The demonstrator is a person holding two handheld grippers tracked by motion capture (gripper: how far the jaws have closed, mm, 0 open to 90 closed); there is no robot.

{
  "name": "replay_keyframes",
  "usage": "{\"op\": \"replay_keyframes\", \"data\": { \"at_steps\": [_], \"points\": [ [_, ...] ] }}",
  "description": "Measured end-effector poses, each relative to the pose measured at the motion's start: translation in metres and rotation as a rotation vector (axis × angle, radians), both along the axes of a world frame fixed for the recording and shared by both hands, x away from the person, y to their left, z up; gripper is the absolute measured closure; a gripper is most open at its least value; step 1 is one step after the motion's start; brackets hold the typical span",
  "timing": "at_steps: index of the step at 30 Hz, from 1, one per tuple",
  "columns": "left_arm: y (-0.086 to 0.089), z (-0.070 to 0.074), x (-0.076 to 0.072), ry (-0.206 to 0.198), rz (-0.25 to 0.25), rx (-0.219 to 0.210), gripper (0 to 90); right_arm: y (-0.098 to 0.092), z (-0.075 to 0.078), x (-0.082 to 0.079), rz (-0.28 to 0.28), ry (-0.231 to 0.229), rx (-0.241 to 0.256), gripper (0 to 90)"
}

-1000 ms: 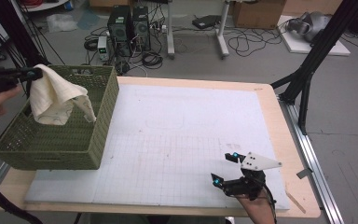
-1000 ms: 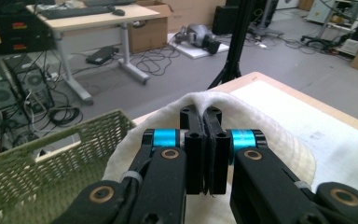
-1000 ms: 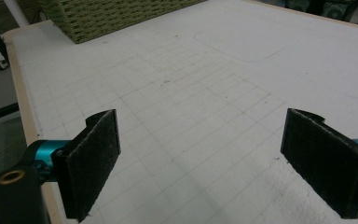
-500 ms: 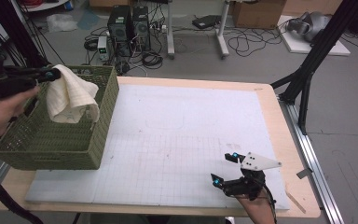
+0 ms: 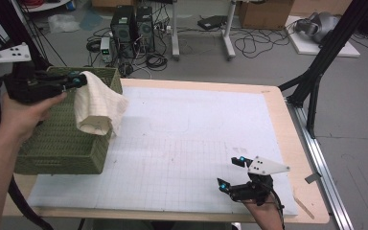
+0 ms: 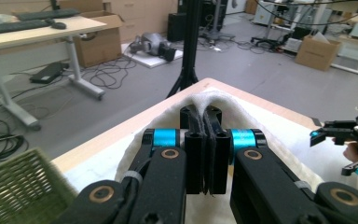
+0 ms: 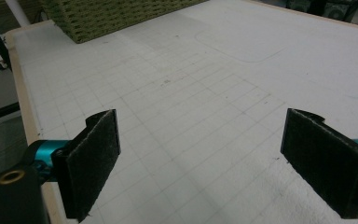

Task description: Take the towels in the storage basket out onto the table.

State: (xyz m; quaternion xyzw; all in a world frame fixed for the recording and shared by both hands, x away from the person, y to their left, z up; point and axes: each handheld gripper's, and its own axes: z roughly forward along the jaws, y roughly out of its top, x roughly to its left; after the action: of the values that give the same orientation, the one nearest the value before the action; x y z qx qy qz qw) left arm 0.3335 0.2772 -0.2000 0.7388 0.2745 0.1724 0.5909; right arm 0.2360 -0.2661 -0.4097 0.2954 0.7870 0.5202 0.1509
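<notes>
1. My left gripper (image 6: 205,154) hides most of the cream cloth towel (image 6: 223,105) clamped between its jaws.
2. The green woven basket (image 5: 60,143) has its inside screened by my left hand (image 5: 21,115) and the hanging towel.
3. The picture's bottom edge cuts off my right hand (image 5: 263,213).

A lab or workshop: computer towers (image 5: 134,26), tangled floor cables (image 5: 258,45) (everywhere), cardboard boxes (image 6: 100,44) and desks (image 6: 37,30).
</notes>
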Motion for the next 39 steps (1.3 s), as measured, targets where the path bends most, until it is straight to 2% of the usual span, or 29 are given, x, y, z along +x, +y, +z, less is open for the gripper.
{"op": "replay_keyframes", "data": {
  "at_steps": [8, 14, 27, 32, 36, 39],
  "points": [
    [-0.034, -0.009, 0.002, -0.005, -0.065, -0.012, 87.9, 0.000, 0.001, -0.001, 0.002, 0.006, 0.003, 11.0],
    [-0.057, -0.021, 0.005, 0.010, -0.103, -0.004, 87.9, -0.002, 0.001, -0.001, -0.003, 0.004, 0.008, 11.0],
    [-0.108, -0.028, 0.007, 0.002, -0.209, -0.014, 87.9, -0.003, 0.003, 0.000, -0.004, -0.005, 0.016, 11.0],
    [-0.123, -0.032, 0.009, 0.009, -0.228, -0.007, 87.9, -0.004, 0.003, 0.000, -0.007, -0.007, 0.019, 11.0],
    [-0.136, -0.040, 0.010, 0.016, -0.245, -0.032, 87.9, -0.004, 0.003, 0.001, -0.009, -0.009, 0.020, 11.0],
    [-0.151, -0.051, 0.009, 0.029, -0.263, -0.054, 87.9, -0.004, 0.004, 0.001, -0.010, -0.008, 0.022, 11.0]
  ]
}}
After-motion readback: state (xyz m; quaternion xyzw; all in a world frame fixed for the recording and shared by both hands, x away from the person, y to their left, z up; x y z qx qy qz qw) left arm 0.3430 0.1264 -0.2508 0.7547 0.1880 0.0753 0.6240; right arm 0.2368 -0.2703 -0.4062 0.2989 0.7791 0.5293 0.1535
